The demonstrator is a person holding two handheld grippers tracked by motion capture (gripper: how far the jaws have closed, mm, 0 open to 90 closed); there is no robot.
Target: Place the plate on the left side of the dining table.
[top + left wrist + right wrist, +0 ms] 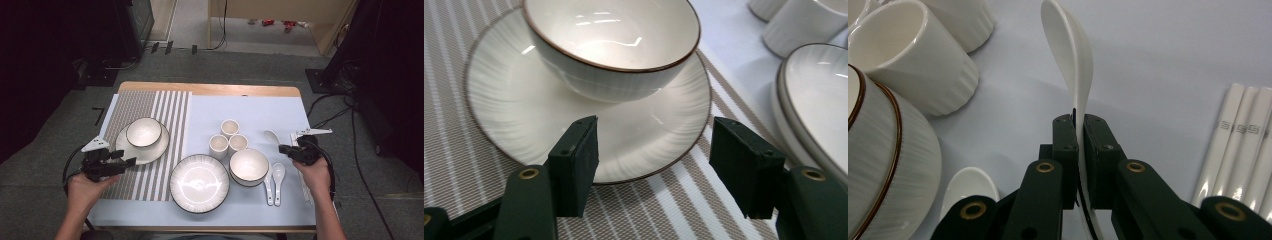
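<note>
My right gripper (pixel 281 148) (pixel 1079 135) is shut on the handle of a white ceramic spoon (pixel 271 135) (pixel 1068 45), held above the pale blue cloth with its scoop pointing away from me, towards the cups. My left gripper (pixel 128 160) (pixel 654 150) stands open with nothing between its pads, just in front of the near rim of a white brown-rimmed plate (pixel 150 154) (pixel 499 100). A matching bowl (pixel 143 131) (pixel 614 35) sits on that plate, on the striped placemat (pixel 150 105).
A large empty plate (pixel 199 182) lies front centre, with stacked bowls (pixel 248 166) to its right. Three white cups (pixel 229 127) stand behind them. Two more spoons (pixel 274 182) lie beside the bowls. White sticks (pixel 1243 145) lie at the table's right edge.
</note>
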